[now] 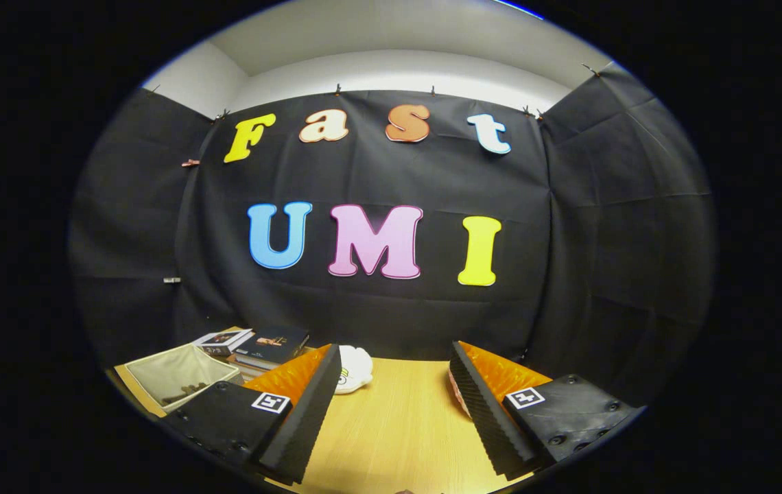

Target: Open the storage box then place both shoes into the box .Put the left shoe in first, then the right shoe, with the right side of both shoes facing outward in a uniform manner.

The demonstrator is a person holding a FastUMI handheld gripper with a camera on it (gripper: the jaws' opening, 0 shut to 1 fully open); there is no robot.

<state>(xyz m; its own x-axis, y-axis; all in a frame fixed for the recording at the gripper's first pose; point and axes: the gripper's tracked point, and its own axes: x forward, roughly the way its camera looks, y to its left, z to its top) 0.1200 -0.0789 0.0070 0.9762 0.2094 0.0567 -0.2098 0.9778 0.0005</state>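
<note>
White and rounded, the shoe (pixel 353 368) lies on the desk (pixel 391 418) just beyond your tool's left finger (pixel 305 412), partly hidden behind its tip, so it sits ahead and to the left of the tool (pixel 391 405) rather than in the gap; its long axis I cannot tell from here. Your tool is released, its fingers spread wide with only bare desk between them, and I judge you must swing left and reach farther. Left again stand a beige fabric bin (pixel 175 374) and stacked books (pixel 261 346).
</note>
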